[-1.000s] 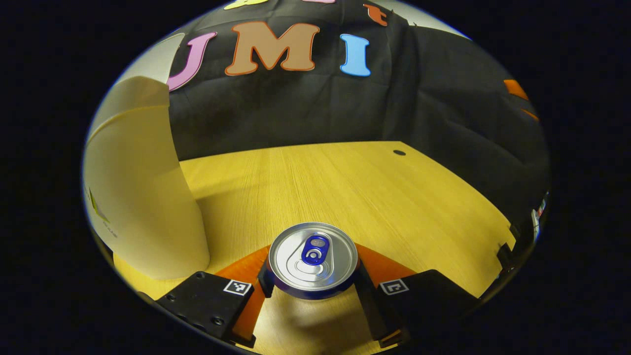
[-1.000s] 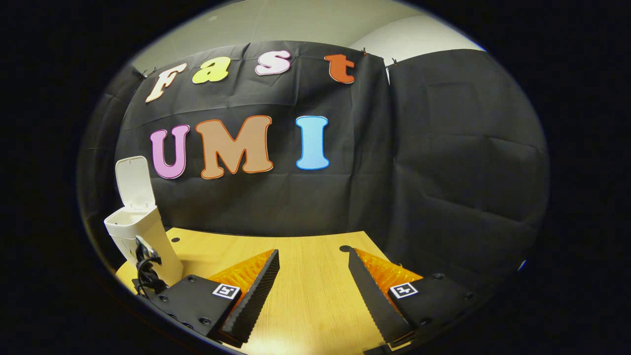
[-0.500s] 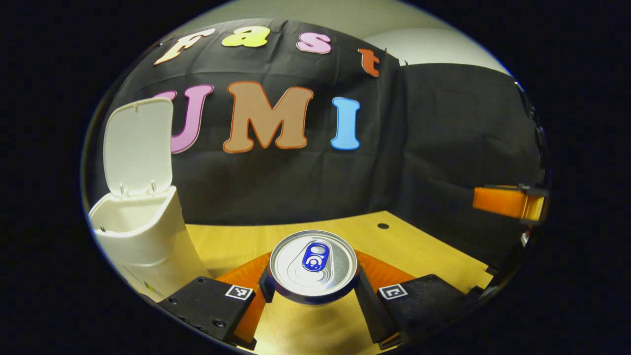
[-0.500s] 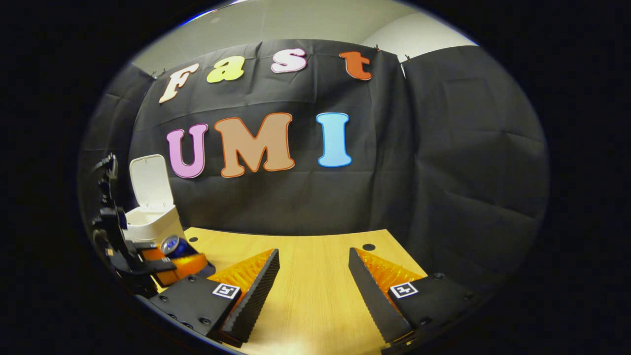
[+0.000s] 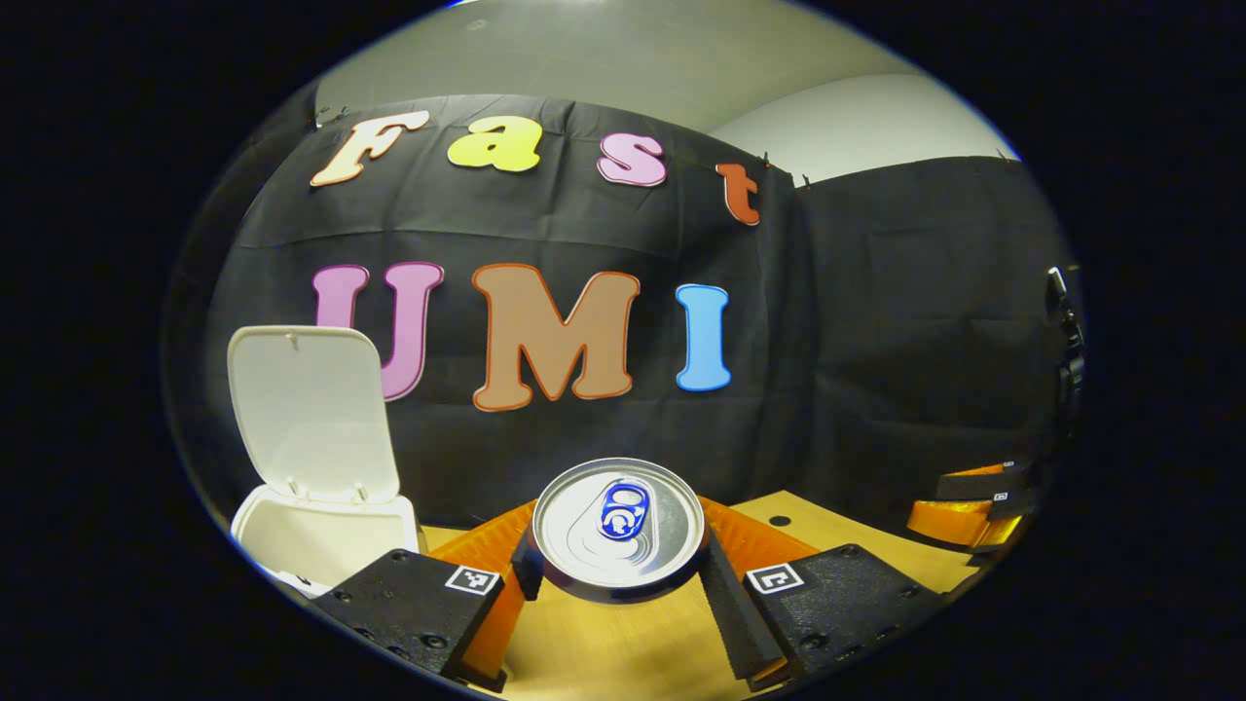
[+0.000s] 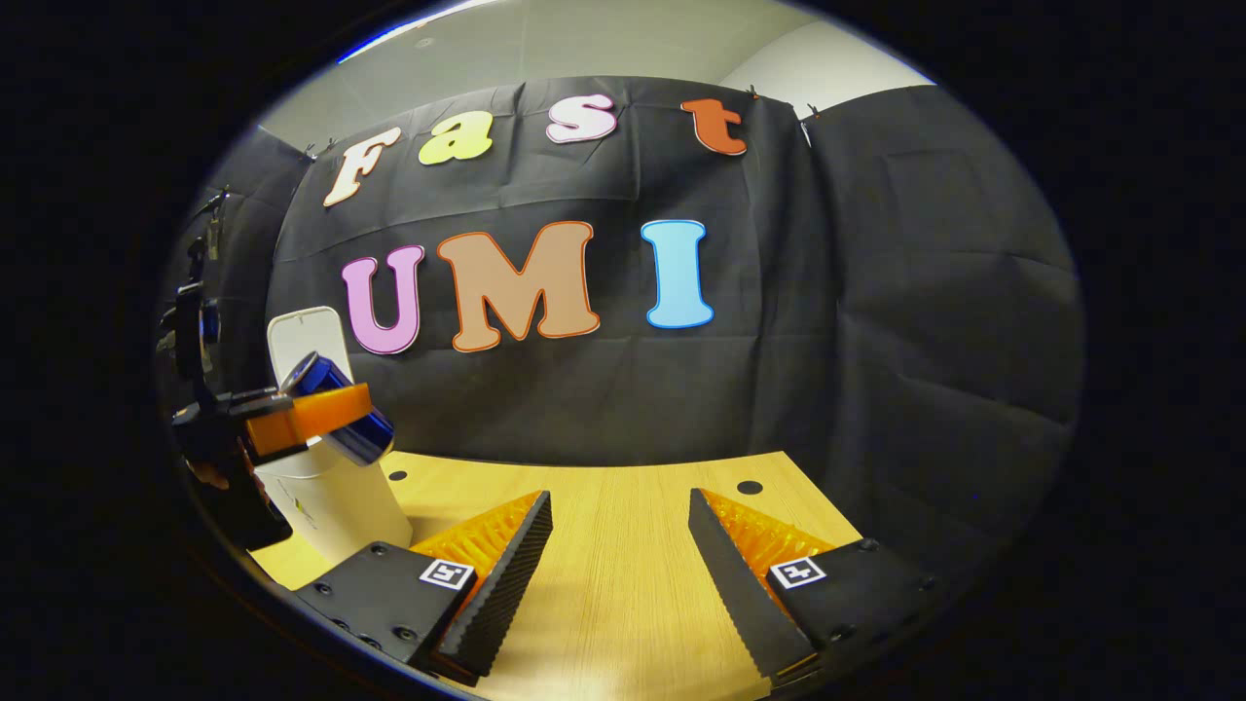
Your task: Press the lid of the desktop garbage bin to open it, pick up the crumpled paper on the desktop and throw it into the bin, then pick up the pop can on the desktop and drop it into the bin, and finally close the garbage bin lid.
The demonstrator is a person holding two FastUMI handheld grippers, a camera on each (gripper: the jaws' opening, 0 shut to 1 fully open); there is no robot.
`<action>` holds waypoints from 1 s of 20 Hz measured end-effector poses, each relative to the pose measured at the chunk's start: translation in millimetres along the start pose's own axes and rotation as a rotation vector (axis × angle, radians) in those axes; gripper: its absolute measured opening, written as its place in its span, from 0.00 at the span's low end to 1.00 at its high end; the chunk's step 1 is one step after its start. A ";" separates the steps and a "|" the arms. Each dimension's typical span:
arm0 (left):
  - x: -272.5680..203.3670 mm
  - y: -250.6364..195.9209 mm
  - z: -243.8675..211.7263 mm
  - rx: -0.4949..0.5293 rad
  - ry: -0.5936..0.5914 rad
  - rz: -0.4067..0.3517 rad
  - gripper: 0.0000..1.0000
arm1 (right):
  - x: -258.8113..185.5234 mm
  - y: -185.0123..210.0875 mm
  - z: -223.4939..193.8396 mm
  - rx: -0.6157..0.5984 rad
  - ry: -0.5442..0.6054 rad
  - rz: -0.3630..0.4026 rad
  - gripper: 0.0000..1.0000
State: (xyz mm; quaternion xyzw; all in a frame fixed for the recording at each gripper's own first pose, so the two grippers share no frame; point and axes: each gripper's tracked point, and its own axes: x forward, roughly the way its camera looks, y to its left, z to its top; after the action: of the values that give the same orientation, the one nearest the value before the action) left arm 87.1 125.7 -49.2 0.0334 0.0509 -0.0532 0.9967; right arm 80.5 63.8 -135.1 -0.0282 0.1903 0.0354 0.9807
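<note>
The left gripper [image 5: 615, 584] was clamped on the can [image 5: 617, 523], one finger pressing each side of it, so the can's silver top faced the camera from between them. In the left gripper view, compared with a second earlier, the table [image 5: 623, 652] had dropped away from under the can: then the can stood on the wood with the bin's wall looming close at the left, and now only a narrow strip of table showed below it. The bin [image 5: 326, 531] sat ahead and to the left of the fingers, its mouth in sight and its lid [image 5: 311, 414] standing upright behind the opening. The right gripper [image 5: 969, 506] showed far off to the right.

In the right gripper view, the right gripper [image 6: 620, 555] hung with its fingers spread wide and nothing between them, above bare table [image 6: 623, 584]. Ahead and to its left, the left gripper [image 6: 292, 424] carried the can [image 6: 341, 414] tilted, up at the level of the bin's rim and in front of the bin [image 6: 336, 501]; a second earlier the can was not up there. No crumpled paper lay on the table.

I judged the lift done, with the can still to be carried over the open mouth and let go before the lid was closed.
</note>
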 end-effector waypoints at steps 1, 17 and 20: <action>0.9 8.8 5.3 0.010 -0.011 0.017 0.77 | 0.5 1.6 -0.9 -0.001 0.002 0.001 0.95; -19.0 201.8 -31.9 -0.009 0.120 0.456 0.76 | 5.1 16.0 -15.4 -0.006 0.038 0.014 0.94; -29.4 215.7 -60.7 -0.053 0.203 0.504 0.77 | 5.2 18.3 -15.0 -0.006 0.042 0.018 0.95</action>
State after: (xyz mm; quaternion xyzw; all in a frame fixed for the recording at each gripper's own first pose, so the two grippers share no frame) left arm 75.8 347.1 -93.1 0.0243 0.1419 0.2017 0.9688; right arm 78.3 81.4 -151.7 -0.0302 0.2109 0.0442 0.9761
